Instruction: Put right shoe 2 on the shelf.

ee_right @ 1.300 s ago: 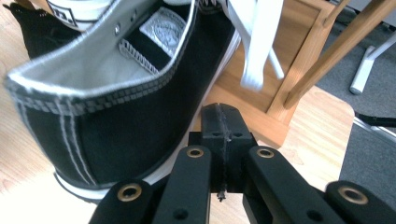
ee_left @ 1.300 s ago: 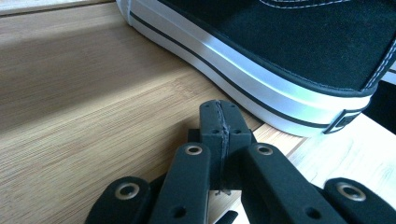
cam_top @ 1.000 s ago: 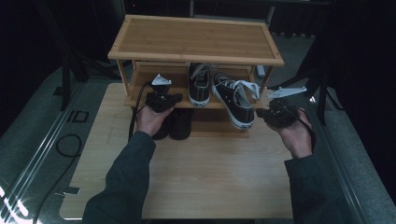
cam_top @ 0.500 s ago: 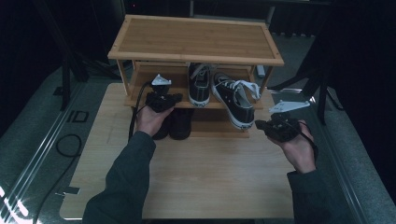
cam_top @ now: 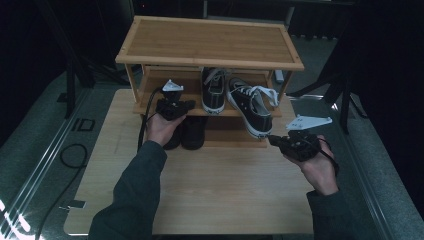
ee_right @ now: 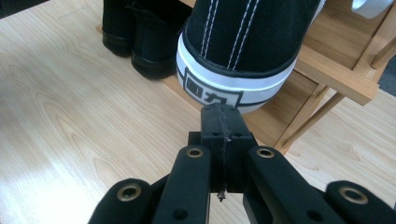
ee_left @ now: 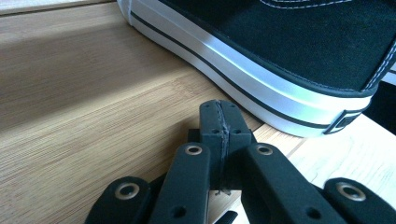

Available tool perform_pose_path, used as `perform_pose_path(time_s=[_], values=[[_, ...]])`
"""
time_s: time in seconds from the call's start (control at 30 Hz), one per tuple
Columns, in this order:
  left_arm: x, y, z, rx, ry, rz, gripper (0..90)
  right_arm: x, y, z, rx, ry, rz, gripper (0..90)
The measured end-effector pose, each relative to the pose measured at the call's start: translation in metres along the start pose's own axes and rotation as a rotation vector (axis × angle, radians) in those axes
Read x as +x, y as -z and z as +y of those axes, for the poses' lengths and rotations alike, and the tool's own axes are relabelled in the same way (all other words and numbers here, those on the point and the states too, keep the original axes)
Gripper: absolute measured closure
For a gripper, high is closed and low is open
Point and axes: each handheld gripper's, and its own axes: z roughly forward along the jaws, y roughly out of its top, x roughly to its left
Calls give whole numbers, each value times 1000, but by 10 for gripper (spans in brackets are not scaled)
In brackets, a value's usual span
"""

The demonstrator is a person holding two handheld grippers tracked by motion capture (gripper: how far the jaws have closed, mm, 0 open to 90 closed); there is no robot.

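High view: black-and-white sneaker (cam_top: 250,107) lies skewed on the lower shelf of the bamboo shoe rack (cam_top: 210,42), toe toward the rack's back, heel overhanging the shelf's front edge near the right front post. Its mate, a second sneaker (cam_top: 213,92), sits straight on the same shelf just to the left, the two close together. A pair of black shoes (cam_top: 187,132) stands on the table (cam_top: 210,190) under the shelf's front edge, left of centre.

Right gripper (cam_top: 274,141): jaws pressed together, nothing between them. Tips just short of the skewed sneaker's heel; touching or not cannot be told. Right hand (cam_top: 317,167) low over the table, near its right edge, palm wrapped under the tool body, forearm coming in from the bottom right. Right gripper view: closed tips (ee_right: 223,116) aimed at the white rubber heel band (ee_right: 233,84) with its black label.

Left gripper (cam_top: 187,104): jaws also pressed together, empty. Left hand (cam_top: 160,127) raised at the shelf's front edge near the left post, sleeve angled up from the bottom. Left gripper view: tips (ee_left: 219,112) rest over the shelf board, just beside the straight sneaker's white sole (ee_left: 243,79).
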Motion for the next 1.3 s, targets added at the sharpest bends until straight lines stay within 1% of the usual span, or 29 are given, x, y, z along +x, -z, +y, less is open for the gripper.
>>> perform_pose_path(time_s=[0.5, 0.7, 0.87, 0.93, 1.17, 1.3], values=[[1, 0, -1, -5, 8, -3, 898, 1, -3, 3, -15, -7, 4, 900], [1, 0, -1, -9, 12, -4, 898, 4, -5, 9, -40, -7, 28, 900], [1, 0, -1, -10, 14, -4, 898, 10, -11, 14, -44, 8, 45, 900], [1, 0, -1, -10, 14, -3, 898, 11, -11, 15, -47, 3, 48, 900], [0, 0, -1, -11, 15, -2, 899, 18, -21, 20, -60, 10, 83, 900], [1, -1, -1, -14, 21, 2, 899, 21, -25, 23, -68, 11, 77, 900]])
